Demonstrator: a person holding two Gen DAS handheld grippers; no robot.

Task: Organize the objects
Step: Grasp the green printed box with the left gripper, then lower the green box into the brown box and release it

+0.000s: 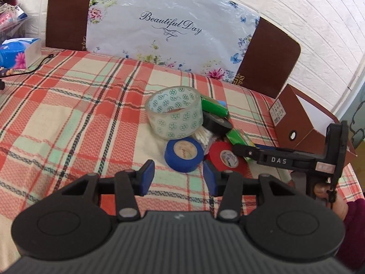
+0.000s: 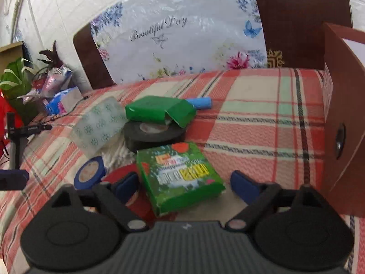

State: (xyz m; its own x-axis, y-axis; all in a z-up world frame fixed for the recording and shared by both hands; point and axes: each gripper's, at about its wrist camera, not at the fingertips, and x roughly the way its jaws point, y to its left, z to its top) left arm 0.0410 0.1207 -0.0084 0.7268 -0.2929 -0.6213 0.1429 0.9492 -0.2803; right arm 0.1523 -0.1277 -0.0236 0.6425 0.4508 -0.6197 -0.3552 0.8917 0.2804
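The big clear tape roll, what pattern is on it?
Green flower-like circles, clearest in the left wrist view.

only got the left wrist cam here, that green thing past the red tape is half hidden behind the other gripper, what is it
Observer: A flat green printed box. In the right wrist view it lies between the open fingers of the right gripper.
Operator: touching it yet
Observer: Not gripped. Both blue pads stand off its sides.
Operator: what's under the other green box, i only see its edge
Observer: That second green box, one end flap open, rests on the black tape roll.
Operator: anything behind that
Observer: A blue cylinder lies on the tablecloth just past it.
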